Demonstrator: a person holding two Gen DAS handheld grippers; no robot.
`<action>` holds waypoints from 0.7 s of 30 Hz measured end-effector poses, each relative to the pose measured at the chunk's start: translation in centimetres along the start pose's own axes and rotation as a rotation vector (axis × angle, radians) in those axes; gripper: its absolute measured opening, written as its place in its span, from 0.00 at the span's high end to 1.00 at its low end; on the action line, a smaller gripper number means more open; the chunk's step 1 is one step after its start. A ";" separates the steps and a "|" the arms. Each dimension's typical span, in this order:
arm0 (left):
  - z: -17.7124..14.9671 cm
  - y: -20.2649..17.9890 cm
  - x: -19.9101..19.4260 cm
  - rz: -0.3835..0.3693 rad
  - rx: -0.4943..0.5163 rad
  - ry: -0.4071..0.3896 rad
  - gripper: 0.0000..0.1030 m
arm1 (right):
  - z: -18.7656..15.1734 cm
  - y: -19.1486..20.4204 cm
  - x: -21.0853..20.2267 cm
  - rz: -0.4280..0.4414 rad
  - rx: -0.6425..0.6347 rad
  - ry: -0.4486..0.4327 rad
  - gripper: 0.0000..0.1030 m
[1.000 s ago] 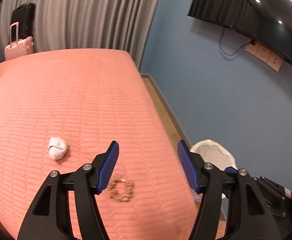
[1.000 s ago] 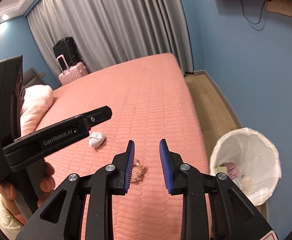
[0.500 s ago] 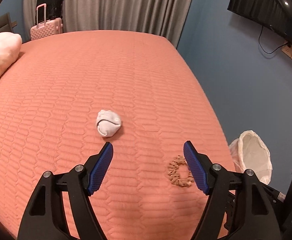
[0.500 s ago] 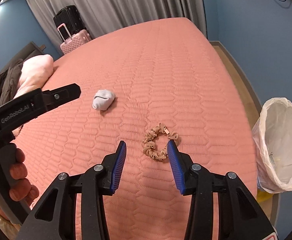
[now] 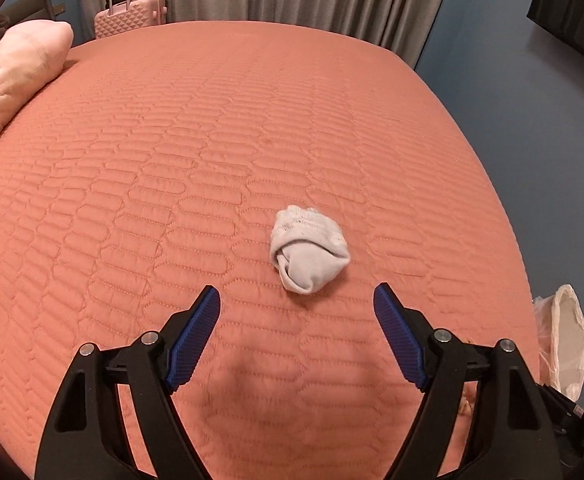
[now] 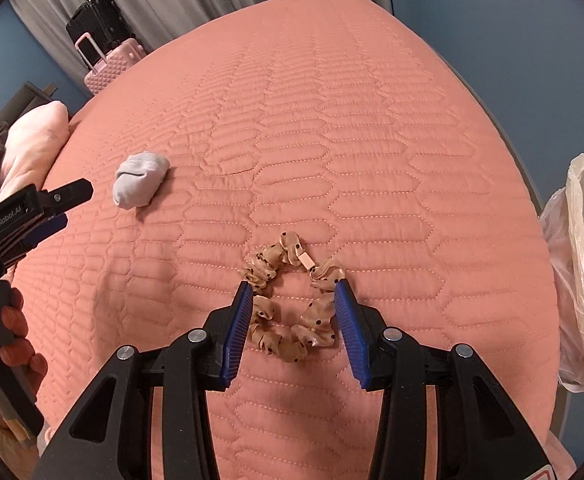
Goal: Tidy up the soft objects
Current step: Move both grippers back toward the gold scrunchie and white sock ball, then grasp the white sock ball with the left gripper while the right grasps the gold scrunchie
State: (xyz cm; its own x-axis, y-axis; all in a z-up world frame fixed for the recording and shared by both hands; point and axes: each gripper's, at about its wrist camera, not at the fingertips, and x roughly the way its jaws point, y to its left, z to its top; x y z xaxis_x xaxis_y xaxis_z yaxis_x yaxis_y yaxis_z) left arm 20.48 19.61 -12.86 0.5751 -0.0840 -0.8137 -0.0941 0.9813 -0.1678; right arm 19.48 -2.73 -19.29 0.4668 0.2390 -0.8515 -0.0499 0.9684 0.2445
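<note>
A balled-up white sock lies on the salmon quilted bed. My left gripper is open, its blue pads just short of the sock, which sits slightly right of centre between them. The same sock shows at the left in the right wrist view, with the left gripper beside it. A tan dotted scrunchie lies flat on the bed. My right gripper is open and low over it, one pad at each side of the ring.
A bin lined with a white plastic bag stands off the bed's right edge. A pink pillow lies at the bed's left. A pink suitcase and grey curtains are beyond the far side. A hand holds the left gripper's handle.
Both grippers moved forward and down toward the bed. The left one swung left from the scrunchie to the sock. The right one closed in on the scrunchie, its jaws now wider.
</note>
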 end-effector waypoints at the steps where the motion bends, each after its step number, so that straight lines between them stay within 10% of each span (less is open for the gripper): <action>1: 0.5 0.1 0.7 -0.001 -0.001 0.005 0.27 | 0.2 -0.1 0.4 -0.002 0.004 0.003 0.60; 10: 1.8 0.9 5.7 -0.014 -0.028 0.057 0.27 | 0.4 -0.6 1.9 -0.013 0.022 0.017 0.76; 15: 1.5 0.4 6.2 -0.082 -0.022 0.080 0.61 | 0.2 -0.5 1.9 -0.024 0.009 0.017 0.88; 21: 1.1 -0.8 3.7 -0.083 0.009 0.053 0.70 | 0.5 -0.3 0.0 0.004 0.011 -0.008 0.91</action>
State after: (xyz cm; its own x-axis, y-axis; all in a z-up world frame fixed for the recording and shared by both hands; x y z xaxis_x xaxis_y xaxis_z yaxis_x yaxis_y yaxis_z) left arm 23.60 18.71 -15.15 0.5364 -0.1735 -0.8259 -0.0407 0.9722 -0.2307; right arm 19.89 -3.02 -19.12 0.4738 0.2418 -0.8468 -0.0421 0.9667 0.2525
